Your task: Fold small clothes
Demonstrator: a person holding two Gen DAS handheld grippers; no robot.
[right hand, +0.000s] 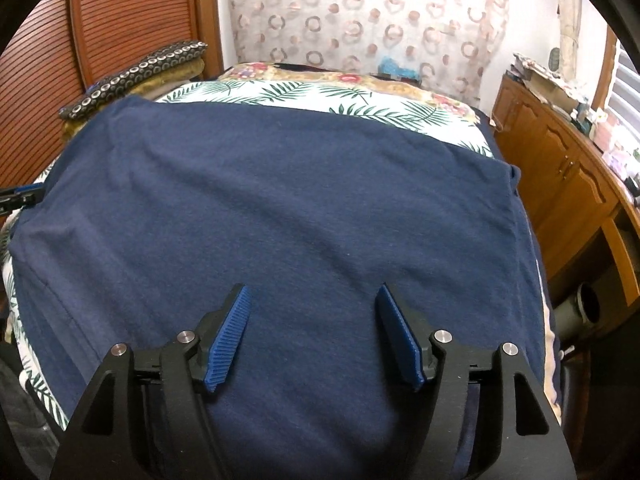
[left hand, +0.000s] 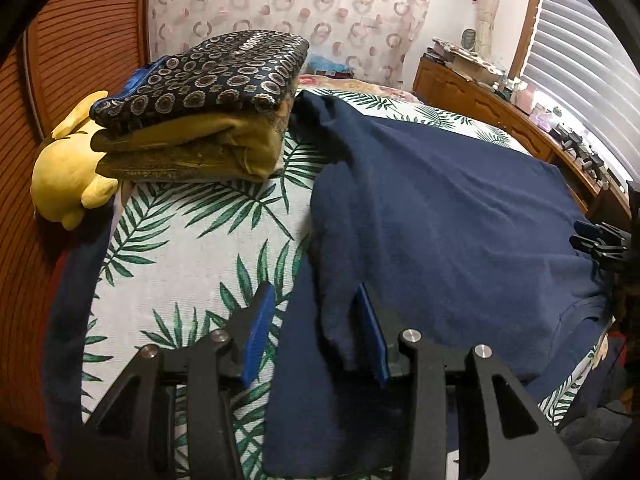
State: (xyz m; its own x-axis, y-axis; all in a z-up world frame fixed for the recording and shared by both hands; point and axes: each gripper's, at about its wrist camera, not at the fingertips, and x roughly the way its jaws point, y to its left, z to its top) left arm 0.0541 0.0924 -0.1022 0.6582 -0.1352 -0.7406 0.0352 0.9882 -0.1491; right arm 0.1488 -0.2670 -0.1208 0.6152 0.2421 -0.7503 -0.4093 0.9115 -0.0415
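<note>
A navy blue shirt (left hand: 448,216) lies spread on the leaf-print bedsheet (left hand: 192,240); it fills the right wrist view (right hand: 280,208). My left gripper (left hand: 316,292) is open just above the shirt's left edge, where a sleeve fold hangs between its blue pads. My right gripper (right hand: 314,292) is open and empty over the shirt's near part. The right gripper also shows at the right edge of the left wrist view (left hand: 592,240). The left gripper's tip shows at the left edge of the right wrist view (right hand: 20,198).
A stack of folded clothes (left hand: 200,112), patterned dark on top and mustard below, sits at the bed's back left beside a yellow plush toy (left hand: 68,172). A wooden cabinet (right hand: 560,184) runs along the right. A slatted wooden door (right hand: 120,20) stands at the left.
</note>
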